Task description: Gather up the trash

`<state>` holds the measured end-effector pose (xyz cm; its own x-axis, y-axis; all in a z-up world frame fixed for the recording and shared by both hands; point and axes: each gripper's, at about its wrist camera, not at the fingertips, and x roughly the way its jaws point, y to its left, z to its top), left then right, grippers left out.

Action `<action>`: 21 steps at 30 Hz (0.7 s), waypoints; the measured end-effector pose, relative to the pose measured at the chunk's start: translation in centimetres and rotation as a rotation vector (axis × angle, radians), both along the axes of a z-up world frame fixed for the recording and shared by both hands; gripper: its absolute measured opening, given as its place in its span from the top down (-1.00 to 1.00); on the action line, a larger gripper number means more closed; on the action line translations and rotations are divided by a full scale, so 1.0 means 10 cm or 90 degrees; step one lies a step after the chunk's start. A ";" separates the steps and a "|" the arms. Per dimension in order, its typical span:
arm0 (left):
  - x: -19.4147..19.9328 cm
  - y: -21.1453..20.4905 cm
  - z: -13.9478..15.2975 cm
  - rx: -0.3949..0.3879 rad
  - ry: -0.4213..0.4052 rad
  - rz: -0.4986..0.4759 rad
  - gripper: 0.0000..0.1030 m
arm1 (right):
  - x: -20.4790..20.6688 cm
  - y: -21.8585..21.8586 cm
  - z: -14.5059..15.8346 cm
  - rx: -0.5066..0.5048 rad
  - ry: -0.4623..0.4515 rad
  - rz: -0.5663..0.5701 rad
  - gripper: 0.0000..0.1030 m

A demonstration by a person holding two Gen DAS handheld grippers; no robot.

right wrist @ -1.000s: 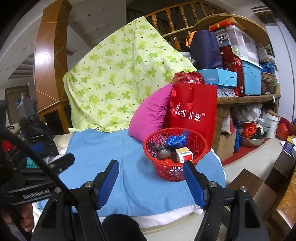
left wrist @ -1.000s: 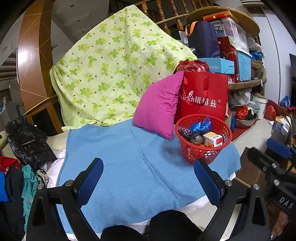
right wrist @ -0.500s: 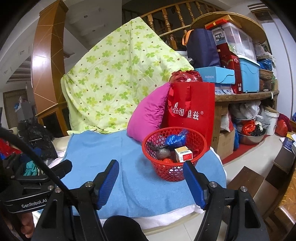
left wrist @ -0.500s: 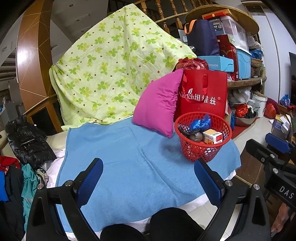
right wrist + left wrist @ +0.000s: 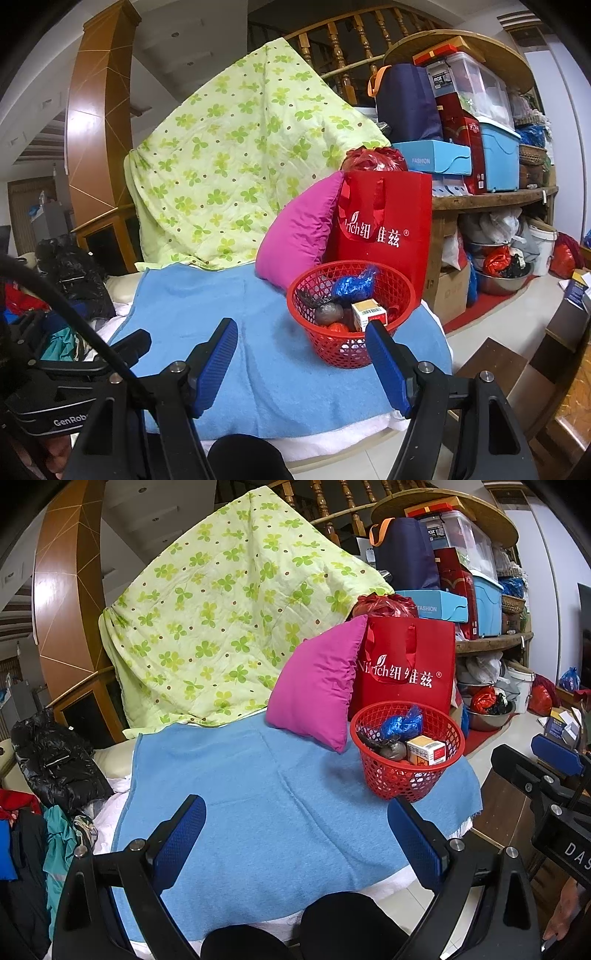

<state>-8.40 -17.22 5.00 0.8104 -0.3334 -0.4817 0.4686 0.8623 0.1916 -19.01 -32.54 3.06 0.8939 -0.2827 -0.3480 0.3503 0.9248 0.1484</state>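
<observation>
While sitting at two o'clock on the blue towel (image 5: pixel 280 812), held trash: red basket (image 5: pixel 351 317), judged light, springy mesh, best taken by the rim. Left tool (image 5: pixel 295 834) and right tool (image 5: pixel 303 362) both gaped empty, short of it

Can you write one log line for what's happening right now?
left claw: open, empty | right claw: open, empty | red basket: trash inside

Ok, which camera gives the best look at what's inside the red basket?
The left wrist view: it looks down into the red basket, unobstructed. In the right wrist view the basket appears lower-angled, with a fingertip overlapping its rim.
</observation>
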 end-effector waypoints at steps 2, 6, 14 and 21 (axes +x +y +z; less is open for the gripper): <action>0.01 0.01 0.00 -0.001 0.000 0.000 -0.91 | 0.00 0.01 0.01 -0.002 -0.002 -0.001 -0.45; 0.02 0.02 0.01 -0.002 -0.001 0.002 -0.92 | 0.01 0.02 0.03 -0.004 -0.002 -0.002 -0.45; 0.03 0.03 0.02 -0.003 -0.002 0.002 -0.91 | 0.01 0.01 0.02 -0.002 0.000 0.000 -0.45; 0.04 0.04 0.03 -0.006 -0.002 0.004 -0.92 | 0.03 0.00 0.05 -0.003 0.001 0.001 -0.45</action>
